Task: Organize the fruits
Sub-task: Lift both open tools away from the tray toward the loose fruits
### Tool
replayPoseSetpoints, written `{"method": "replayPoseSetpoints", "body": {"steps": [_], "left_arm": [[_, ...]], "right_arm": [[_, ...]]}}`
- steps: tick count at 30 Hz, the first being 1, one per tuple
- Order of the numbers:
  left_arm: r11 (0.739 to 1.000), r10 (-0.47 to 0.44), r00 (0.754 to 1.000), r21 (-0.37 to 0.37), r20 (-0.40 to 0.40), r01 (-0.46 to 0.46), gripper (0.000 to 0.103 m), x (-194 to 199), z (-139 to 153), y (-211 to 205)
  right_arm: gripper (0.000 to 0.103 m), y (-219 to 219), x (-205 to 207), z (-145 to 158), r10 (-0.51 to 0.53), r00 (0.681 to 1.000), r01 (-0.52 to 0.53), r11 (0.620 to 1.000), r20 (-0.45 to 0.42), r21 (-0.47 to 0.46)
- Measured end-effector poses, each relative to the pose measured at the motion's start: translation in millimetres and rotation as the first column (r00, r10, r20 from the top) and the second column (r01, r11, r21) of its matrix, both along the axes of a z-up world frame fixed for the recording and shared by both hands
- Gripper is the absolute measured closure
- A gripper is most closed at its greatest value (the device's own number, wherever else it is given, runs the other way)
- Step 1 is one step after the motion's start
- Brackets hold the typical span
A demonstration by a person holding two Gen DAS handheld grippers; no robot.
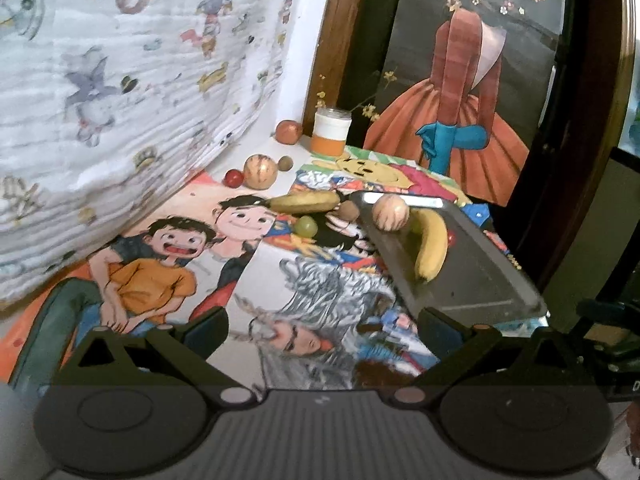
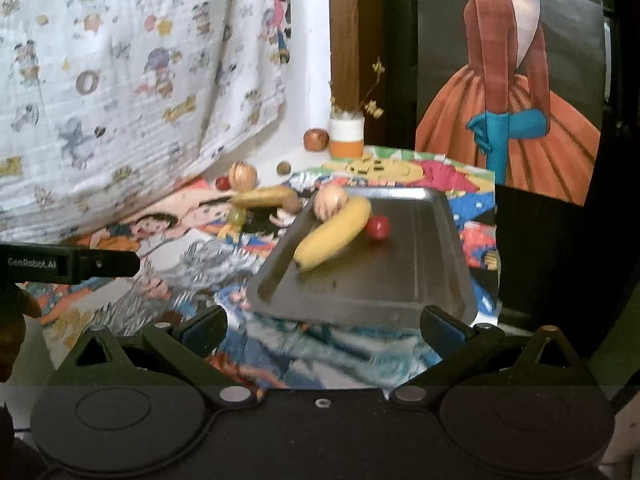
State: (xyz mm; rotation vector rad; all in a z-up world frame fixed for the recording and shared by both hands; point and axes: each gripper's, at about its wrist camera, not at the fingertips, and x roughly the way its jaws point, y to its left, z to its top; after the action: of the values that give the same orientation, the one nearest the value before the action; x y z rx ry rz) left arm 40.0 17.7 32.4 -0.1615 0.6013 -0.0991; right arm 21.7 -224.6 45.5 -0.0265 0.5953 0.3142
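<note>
**Tray part-filled, both grippers empty**

We hold the left gripper (image 1: 322,330) and right gripper (image 2: 324,330) with jaws apart, gripping nothing. The dark tray (image 2: 420,276) carries a yellow banana (image 2: 334,232), a peach (image 2: 330,202) and a red cherry (image 2: 378,227) (touching the banana). Outside it lie a second banana (image 1: 306,201), a green grape (image 1: 306,225) and an apple (image 1: 289,131).
</note>
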Motion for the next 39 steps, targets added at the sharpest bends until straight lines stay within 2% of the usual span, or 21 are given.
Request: {"method": "replayPoseSetpoints", "body": {"steps": [14,23,29,34,39], "left_arm": [[0.996,0.011,0.999,0.087,-0.033,-0.009,0.0,-18.9,-6.2,-1.8],[0.996,0.025,0.998,0.092,-0.052,-0.02,0.0,-14.8,-11.4,4.1],[0.992,0.016,0.999,0.125,-0.05,-0.009,0.0,0.2,-9.0,8.1],[0.987,-0.004,1.0,0.163,0.011,0.002,0.0,21.2,4.2,16.3],[0.982,-0.066,0.997,0.179,0.04,0.058,0.0,43.6,8.2,24.0]], "right_arm": [[0.001,17.1,-13.3,-0.6,0.025,0.998,-0.026,1.0,-0.051,-0.012],[0.001,23.8,-4.3,-8.1,0.037,0.996,-0.04,0.999,-0.079,-0.035],[0.001,27.2,12.1,7.1,0.087,0.996,-0.089,0.991,-0.024,-0.097],[0.001,36.7,37.8,39.4,0.204,0.976,-0.185,0.961,0.076,-0.207],[0.001,48.9,58.2,44.8,0.368,0.925,-0.315,0.882,0.093,-0.351]]}}
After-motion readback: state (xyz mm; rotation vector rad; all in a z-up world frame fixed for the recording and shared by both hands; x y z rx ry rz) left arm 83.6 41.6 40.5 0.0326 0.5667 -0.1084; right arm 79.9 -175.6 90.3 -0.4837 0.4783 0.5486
